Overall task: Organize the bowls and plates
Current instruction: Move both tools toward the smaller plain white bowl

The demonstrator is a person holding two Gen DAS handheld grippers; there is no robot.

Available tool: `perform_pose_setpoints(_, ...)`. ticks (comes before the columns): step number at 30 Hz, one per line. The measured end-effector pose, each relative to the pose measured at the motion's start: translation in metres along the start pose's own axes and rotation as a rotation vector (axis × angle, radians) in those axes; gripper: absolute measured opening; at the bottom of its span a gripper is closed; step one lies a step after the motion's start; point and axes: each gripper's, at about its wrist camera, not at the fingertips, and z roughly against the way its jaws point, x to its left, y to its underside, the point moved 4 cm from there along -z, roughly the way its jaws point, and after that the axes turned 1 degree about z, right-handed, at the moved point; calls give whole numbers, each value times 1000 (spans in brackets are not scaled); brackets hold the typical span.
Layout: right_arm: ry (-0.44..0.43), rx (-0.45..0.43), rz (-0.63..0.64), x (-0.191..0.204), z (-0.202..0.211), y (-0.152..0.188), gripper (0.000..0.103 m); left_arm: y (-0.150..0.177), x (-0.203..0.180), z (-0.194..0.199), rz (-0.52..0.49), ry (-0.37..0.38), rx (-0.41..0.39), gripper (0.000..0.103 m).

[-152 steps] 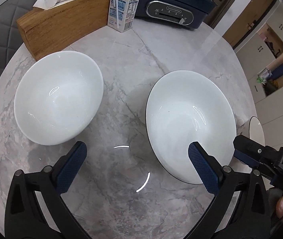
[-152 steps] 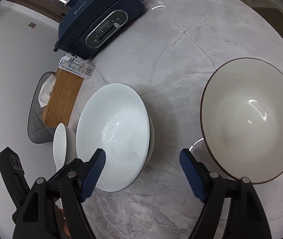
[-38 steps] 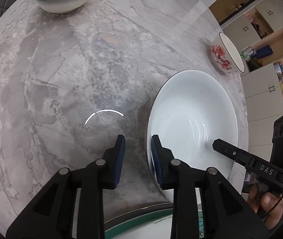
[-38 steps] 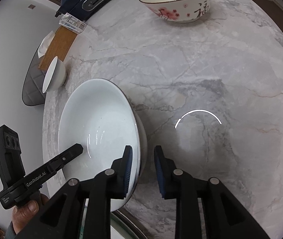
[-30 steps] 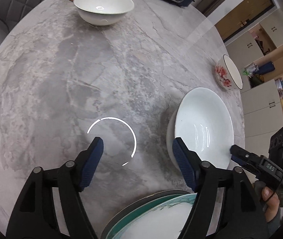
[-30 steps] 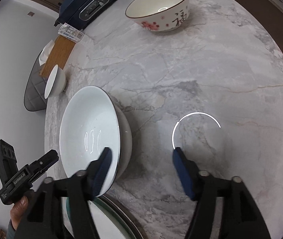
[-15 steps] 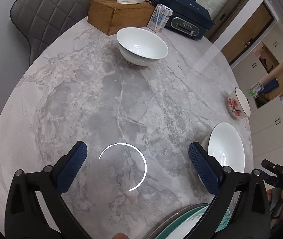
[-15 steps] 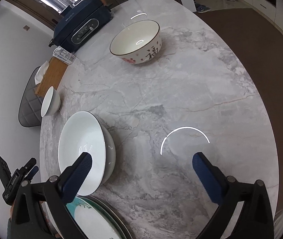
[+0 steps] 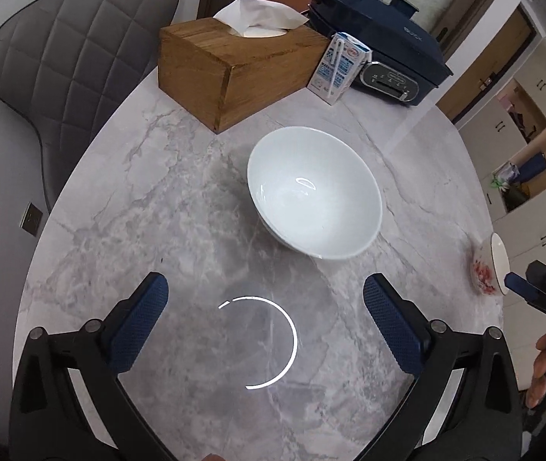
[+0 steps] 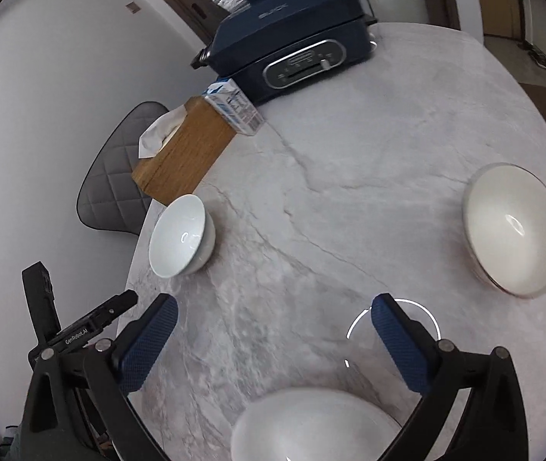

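Our left gripper and right gripper both hang empty, fingers wide apart. The plain white ceramic bowl sits ahead on the grey marble table; the cream flower-painted bowl stands well apart. A blurred white dish, probably a bowl, lies below. Risk: glazed rims slipping from a shallow pinch.

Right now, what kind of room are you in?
Probably a home dining room. There's a round marble table with a white bowl on it, a padded chair beside it, and an electric cooker at the far edge.
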Motion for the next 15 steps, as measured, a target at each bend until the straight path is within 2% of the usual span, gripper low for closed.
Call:
perform_pose_setpoints(2, -30, 31, -5, 19, -28, -17, 99, -18, 3, -9, 30, 9, -4, 102)
perform_pose_setpoints(3, -37, 46, -8, 26, -41, -24, 97, -26, 5, -11, 30, -11, -19, 102)
perform_pose_setpoints(5, -29, 70, 0, 40, -66, -35, 96, -39, 7, -20, 22, -28, -23, 102)
perform_pose_setpoints(9, -17, 110, 25, 57, -103, -48, 93, -54, 16, -36, 47, -15, -12, 102)
perform_pose_setpoints(12, -12, 146, 26, 60, -125, -54, 86, -59, 21, -48, 44, -16, 2, 102)
perform_pose_setpoints(15, -4, 182, 47, 64, -142, -53, 73, -62, 27, -57, 51, -15, 12, 101)
